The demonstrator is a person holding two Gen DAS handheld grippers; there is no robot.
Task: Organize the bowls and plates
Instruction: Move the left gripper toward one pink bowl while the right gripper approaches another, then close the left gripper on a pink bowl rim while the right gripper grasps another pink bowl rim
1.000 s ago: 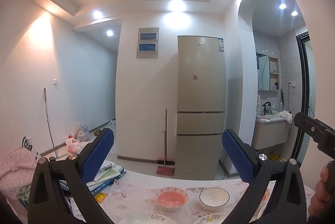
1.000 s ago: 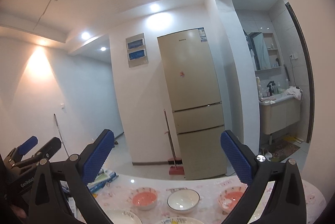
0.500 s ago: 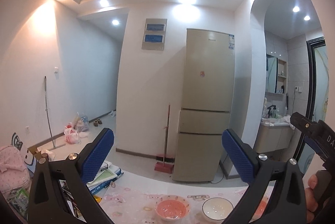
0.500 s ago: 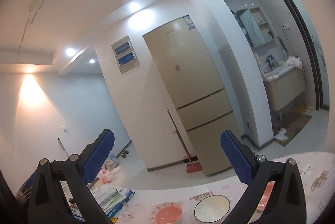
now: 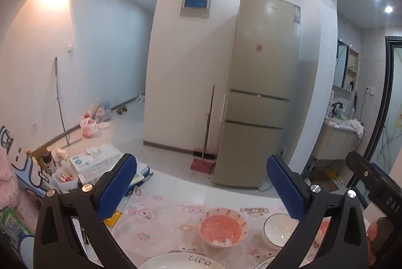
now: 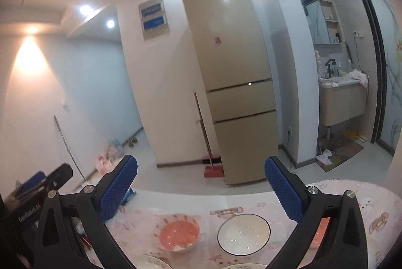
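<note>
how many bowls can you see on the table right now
3. A pink bowl sits left, a white bowl is beside it on its right, and a third, reddish-pink one shows partly behind the right gripper's finger. More may be hidden below the frame.

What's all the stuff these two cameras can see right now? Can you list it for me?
pink bowl: one, pink inside, on the tablecloth.
white bowl: one, white with dark rim, right of the pink bowl.
plate: one, white, lettered, at the near table edge.
tablecloth: one, pink cartoon print, covering the table.
fridge: one, beige, against the wall.
broom: one, red, leaning beside the fridge.
left gripper: blue fingers open, empty, above the table.
right gripper: blue fingers open, empty.
</note>
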